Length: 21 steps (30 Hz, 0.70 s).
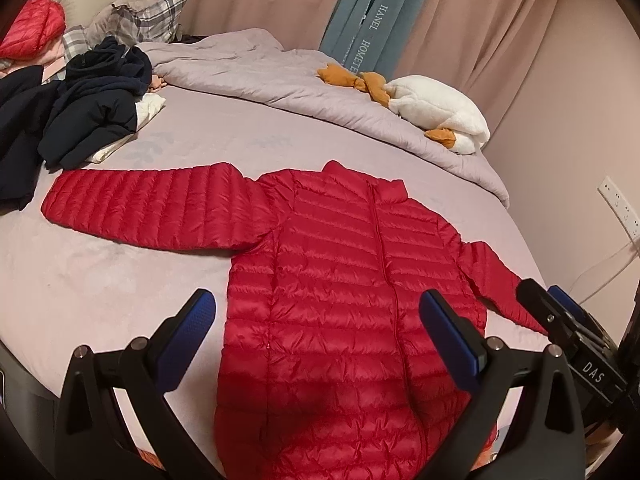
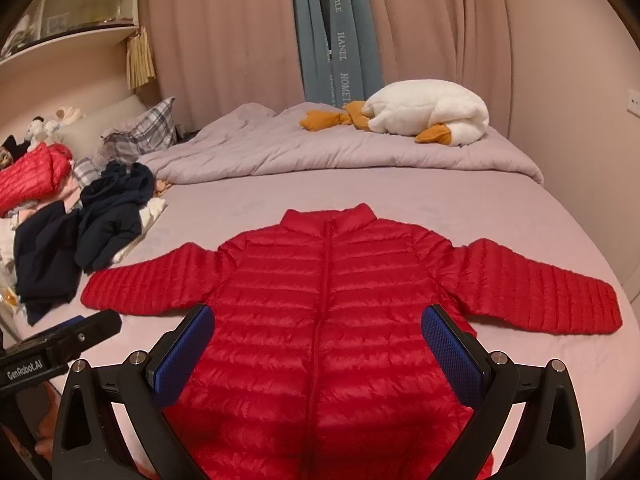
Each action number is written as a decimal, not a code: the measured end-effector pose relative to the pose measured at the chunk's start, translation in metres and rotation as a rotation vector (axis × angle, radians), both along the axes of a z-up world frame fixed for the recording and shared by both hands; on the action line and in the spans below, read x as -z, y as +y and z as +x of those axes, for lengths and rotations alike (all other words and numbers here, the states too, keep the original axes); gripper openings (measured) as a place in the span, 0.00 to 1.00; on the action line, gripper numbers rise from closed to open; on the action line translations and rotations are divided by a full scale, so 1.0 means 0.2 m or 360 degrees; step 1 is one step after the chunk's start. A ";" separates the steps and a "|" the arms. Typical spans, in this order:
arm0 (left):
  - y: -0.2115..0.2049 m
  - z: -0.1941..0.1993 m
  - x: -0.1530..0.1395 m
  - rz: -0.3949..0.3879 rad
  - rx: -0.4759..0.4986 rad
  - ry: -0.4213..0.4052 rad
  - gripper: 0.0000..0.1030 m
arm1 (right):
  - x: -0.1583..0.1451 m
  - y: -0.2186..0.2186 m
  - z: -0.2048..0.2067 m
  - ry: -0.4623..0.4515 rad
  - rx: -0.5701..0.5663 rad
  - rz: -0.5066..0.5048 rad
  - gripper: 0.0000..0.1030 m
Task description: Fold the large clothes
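- The red quilted puffer jacket [image 2: 332, 312] lies front up and zipped on the lilac-sheeted bed [image 2: 460, 208], both sleeves spread out, so every fold line is reachable.
- The left claw [image 1: 316, 320] hovers released above the hem, holding nothing.
- The right claw [image 2: 318, 328] is likewise spread wide and empty; folding looks not yet begun.
- A dark navy clothes heap [image 2: 100, 216] sits well apart.

Home bedroom, a bed [image 2: 400, 200] with mauve sheet and rumpled quilt [image 2: 320, 152], plaid pillow [image 2: 148, 128], plush goose [image 2: 428, 114], pink floor-length curtains [image 2: 224, 32], wall shelf [image 2: 68, 12], heaped dark clothes [image 2: 100, 224]
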<state>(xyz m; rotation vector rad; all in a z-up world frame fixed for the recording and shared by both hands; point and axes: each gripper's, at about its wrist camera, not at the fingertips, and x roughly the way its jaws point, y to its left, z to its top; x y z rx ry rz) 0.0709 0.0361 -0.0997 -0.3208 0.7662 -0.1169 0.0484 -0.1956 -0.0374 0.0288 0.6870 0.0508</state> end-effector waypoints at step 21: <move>0.26 0.08 0.03 -0.0151 -0.0198 0.0034 0.96 | 0.02 -0.03 0.00 0.0008 0.0013 0.0030 1.00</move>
